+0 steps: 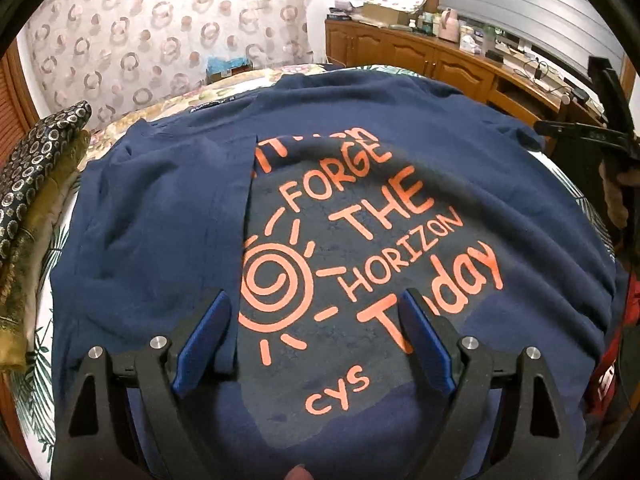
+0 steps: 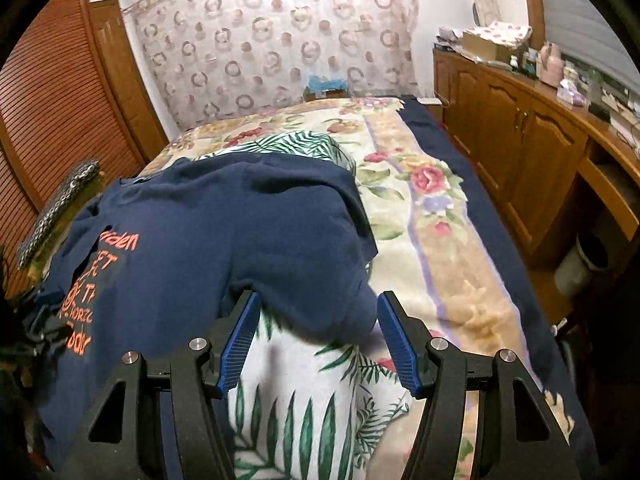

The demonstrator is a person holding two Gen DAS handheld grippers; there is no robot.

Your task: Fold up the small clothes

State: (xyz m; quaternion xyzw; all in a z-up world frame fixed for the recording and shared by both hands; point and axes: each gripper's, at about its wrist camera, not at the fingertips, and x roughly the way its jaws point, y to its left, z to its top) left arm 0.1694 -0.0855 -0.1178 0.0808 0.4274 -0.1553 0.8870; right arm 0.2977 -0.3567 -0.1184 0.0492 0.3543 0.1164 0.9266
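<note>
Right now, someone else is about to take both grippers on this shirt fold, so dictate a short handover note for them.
Left claw: open, empty, over the printed front of the navy T-shirt.
Right claw: open, empty, at the shirt's right sleeve; the sleeve's end lies between its pads, not pinched.
Shirt lies print-up on the leaf-print cloth on the bed.
Done: left side folded in over the print.
Left: fold the right sleeve side in, then fold the shirt up.
</note>
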